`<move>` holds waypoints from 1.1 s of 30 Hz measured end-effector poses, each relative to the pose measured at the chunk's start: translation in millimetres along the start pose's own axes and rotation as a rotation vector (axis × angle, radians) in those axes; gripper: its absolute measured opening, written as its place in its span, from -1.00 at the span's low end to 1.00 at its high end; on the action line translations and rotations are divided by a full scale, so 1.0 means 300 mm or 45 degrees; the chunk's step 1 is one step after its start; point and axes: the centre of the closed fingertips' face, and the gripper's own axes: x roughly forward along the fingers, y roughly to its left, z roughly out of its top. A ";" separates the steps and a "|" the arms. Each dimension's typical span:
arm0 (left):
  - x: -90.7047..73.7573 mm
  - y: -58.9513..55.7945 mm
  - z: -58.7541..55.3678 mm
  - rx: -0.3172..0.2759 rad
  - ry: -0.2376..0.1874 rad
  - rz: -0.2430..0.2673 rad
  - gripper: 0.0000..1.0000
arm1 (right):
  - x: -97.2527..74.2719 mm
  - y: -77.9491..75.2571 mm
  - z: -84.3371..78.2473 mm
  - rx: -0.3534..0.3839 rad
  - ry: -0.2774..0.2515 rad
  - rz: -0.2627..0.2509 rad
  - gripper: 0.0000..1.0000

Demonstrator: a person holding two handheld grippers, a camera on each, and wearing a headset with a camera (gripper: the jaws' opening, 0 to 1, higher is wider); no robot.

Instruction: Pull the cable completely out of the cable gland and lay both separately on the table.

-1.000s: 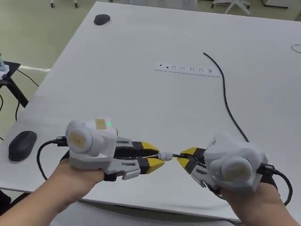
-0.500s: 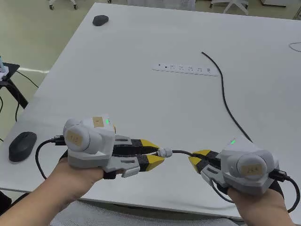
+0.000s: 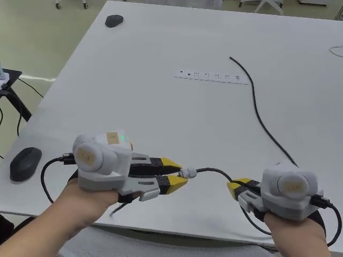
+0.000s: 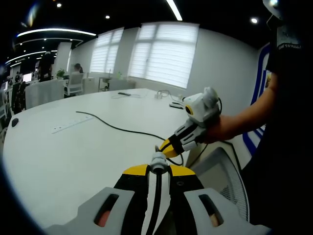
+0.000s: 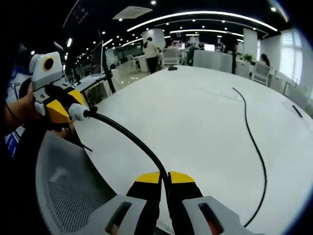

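A small white cable gland (image 3: 187,173) sits pinched in the yellow jaw tips of my left gripper (image 3: 181,175), which is shut on it just above the table's near edge. A black cable (image 3: 214,172) leaves the gland and arcs right into my right gripper (image 3: 234,187), shut on the cable. Beyond that the cable trails across the table (image 3: 134,107) toward the far side. In the left gripper view the gland (image 4: 158,160) stands at my jaw tips (image 4: 157,169), with the right gripper (image 4: 166,145) ahead. In the right gripper view the cable (image 5: 132,139) runs from my tips (image 5: 164,177) to the gland (image 5: 77,112).
A white power strip (image 3: 210,77) lies mid-table beside the cable's far end. One dark mouse (image 3: 114,21) rests at the far left corner, another (image 3: 24,163) at the near left edge. A grey mesh chair (image 5: 63,196) is below the table edge.
My right gripper has drawn away to the right and toward the near edge, and a longer stretch of cable now shows between it and the gland. The left gripper has stayed put.
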 end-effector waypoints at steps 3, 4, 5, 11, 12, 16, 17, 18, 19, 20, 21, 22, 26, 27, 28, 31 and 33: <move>0.001 -0.005 -0.005 0.002 0.002 -0.004 -0.70 | 0.000 0.005 -0.004 -0.013 0.007 -0.004 -1.00; 0.000 -0.006 -0.004 -0.004 0.000 -0.004 -0.70 | 0.000 0.004 -0.005 -0.013 0.008 -0.002 -1.00; -0.001 -0.006 -0.004 -0.006 0.001 -0.002 -0.70 | -0.001 0.004 -0.005 -0.011 0.004 -0.002 -1.00; -0.010 0.001 -0.001 -0.012 -0.003 0.007 -0.70 | -0.013 0.016 -0.009 0.054 0.014 0.040 -0.99; -0.013 0.003 -0.001 -0.012 -0.004 0.010 -0.70 | -0.020 0.015 -0.003 0.054 0.002 0.039 -0.98; -0.020 0.008 0.000 -0.017 -0.009 0.016 -0.70 | -0.032 0.019 0.009 0.042 -0.014 0.043 -0.98; -0.023 0.010 -0.001 -0.015 -0.006 0.021 -0.70 | -0.033 0.021 0.011 0.042 -0.016 0.046 -0.98; -0.025 0.010 0.000 -0.015 -0.008 0.023 -0.70 | -0.034 0.024 0.010 0.038 -0.016 0.050 -0.97; -0.027 0.010 0.001 -0.014 -0.010 0.024 -0.70 | -0.034 0.025 0.010 0.032 -0.015 0.052 -0.97; -0.029 0.011 0.003 -0.015 -0.012 0.028 -0.70 | -0.038 0.030 0.011 0.023 -0.016 0.056 -0.96; -0.031 0.011 0.005 -0.015 -0.015 0.029 -0.70 | -0.044 0.037 0.014 0.021 -0.023 0.066 -0.96; -0.032 0.011 0.006 -0.018 -0.018 0.030 -0.70 | -0.046 0.041 0.015 0.017 -0.023 0.072 -0.95; -0.032 0.014 0.009 -0.011 -0.011 0.036 -0.70 | -0.060 0.064 0.015 -0.026 -0.019 0.108 -0.92; -0.031 0.014 0.008 -0.008 -0.007 0.036 -0.70 | -0.066 0.070 0.023 -0.045 -0.032 0.114 -0.89; -0.029 0.012 0.005 -0.002 0.001 0.032 -0.70 | -0.072 0.083 0.029 -0.067 -0.034 0.132 -0.84; -0.028 0.011 0.000 0.002 0.014 0.029 -0.70 | -0.088 0.110 0.055 -0.136 -0.045 0.151 -0.70; -0.029 0.010 0.001 0.003 0.014 0.028 -0.70 | -0.101 0.138 0.092 -0.268 -0.067 0.155 -0.63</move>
